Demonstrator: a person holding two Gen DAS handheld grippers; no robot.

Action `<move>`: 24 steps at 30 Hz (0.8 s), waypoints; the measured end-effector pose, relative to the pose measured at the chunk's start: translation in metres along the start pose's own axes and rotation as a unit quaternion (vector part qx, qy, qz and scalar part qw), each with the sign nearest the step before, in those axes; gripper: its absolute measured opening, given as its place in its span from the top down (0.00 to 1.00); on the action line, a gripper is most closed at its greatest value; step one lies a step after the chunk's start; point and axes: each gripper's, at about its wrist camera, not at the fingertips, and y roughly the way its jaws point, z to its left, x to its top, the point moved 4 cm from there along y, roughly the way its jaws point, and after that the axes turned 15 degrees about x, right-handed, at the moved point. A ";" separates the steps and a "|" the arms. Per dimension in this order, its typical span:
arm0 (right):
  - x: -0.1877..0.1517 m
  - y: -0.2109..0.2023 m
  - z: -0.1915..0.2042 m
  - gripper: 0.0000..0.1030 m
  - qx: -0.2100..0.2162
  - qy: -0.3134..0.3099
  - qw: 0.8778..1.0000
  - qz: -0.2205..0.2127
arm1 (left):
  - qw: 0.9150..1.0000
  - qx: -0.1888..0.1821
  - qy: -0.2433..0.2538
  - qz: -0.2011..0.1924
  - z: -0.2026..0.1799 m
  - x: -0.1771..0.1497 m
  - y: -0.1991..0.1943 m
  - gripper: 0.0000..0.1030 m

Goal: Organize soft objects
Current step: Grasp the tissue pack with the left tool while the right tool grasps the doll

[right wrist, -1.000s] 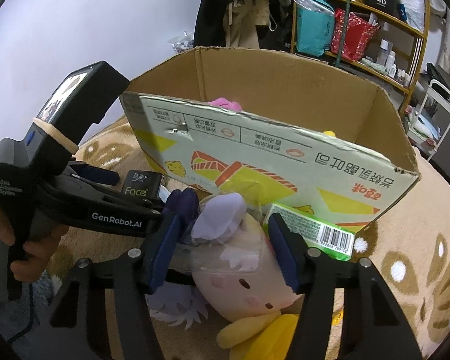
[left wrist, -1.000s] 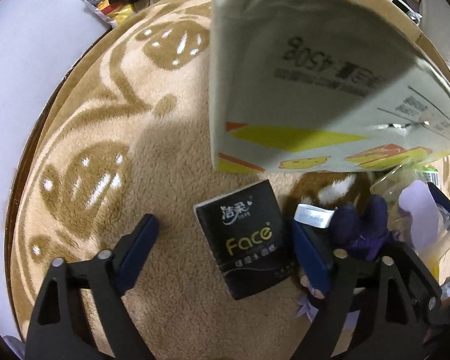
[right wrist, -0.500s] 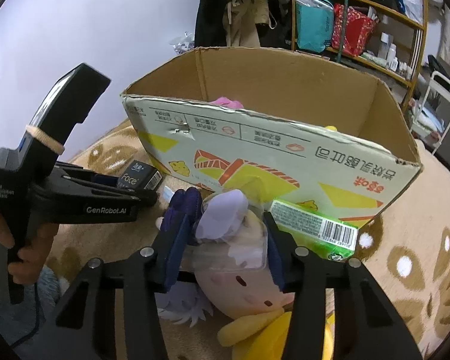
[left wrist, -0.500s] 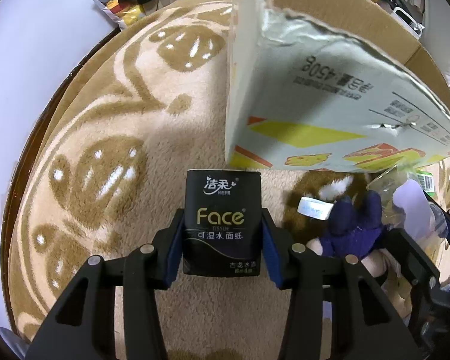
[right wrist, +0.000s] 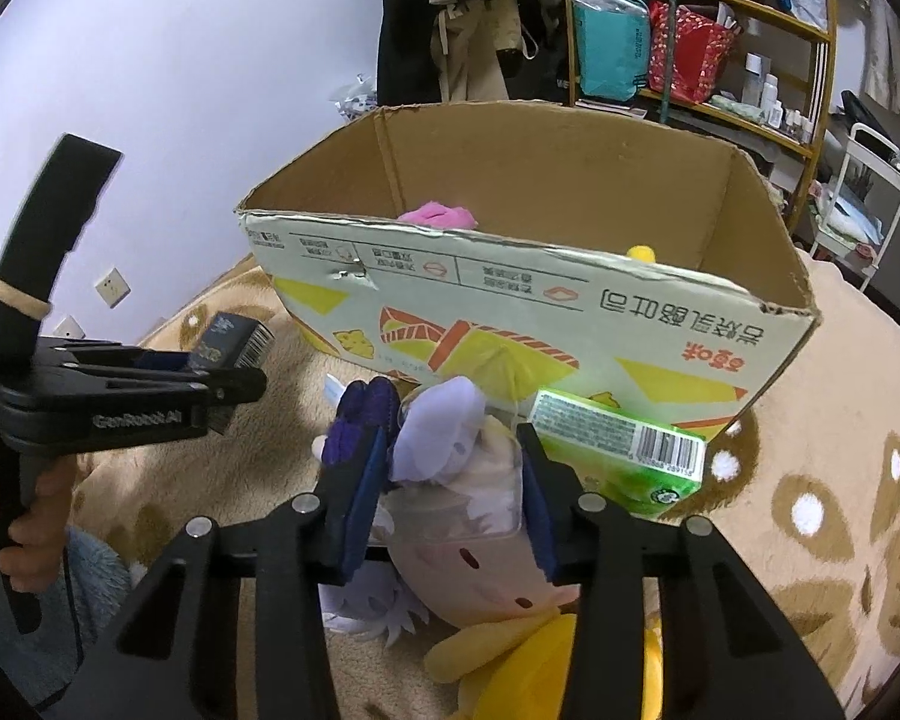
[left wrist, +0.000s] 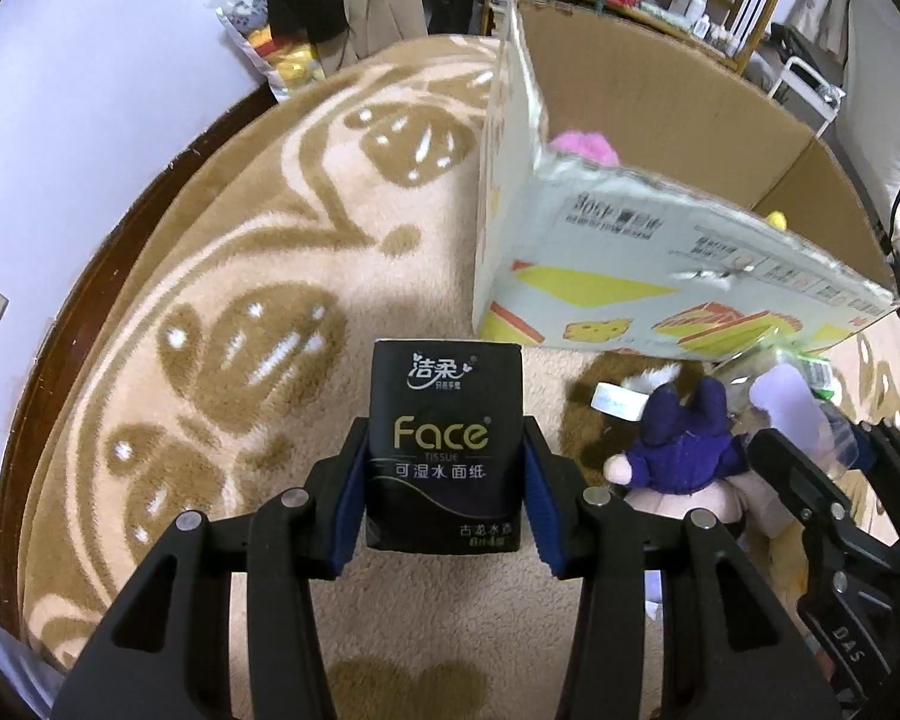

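With pink and yellow items already in the cardboard box (right wrist: pixel 570 198) at upper centre, our left gripper (left wrist: pixel 445 495) clamps the tissue pack (left wrist: pixel 446 444) and our right gripper (right wrist: pixel 453 507) clenches the bagged plush (right wrist: pixel 450 480), both still to go in.

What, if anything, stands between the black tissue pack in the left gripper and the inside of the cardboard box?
Only the cardboard box's near wall. The left gripper holds the tissue pack below its rim, so it must clear that.

Glossy plastic-wrapped tissue pack (left wrist: pixel 445 450), fluffy pile rug (left wrist: pixel 222 276), matt corrugated cardboard box (right wrist: pixel 546 324)
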 end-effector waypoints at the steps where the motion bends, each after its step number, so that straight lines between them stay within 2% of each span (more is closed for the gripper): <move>1: -0.001 -0.001 0.000 0.57 0.001 0.002 1.000 -0.001 | 1.000 0.000 -0.002 -0.005 -0.001 0.000 -0.003 0.56; 11: -0.003 -0.008 -0.006 0.57 0.006 0.025 1.000 -0.018 | 0.998 -0.018 -0.017 -0.063 0.000 0.002 -0.033 0.56; 24: -0.006 -0.006 -0.011 0.51 -0.004 0.032 0.999 -0.027 | 0.998 -0.019 -0.017 -0.064 -0.004 0.002 -0.035 0.56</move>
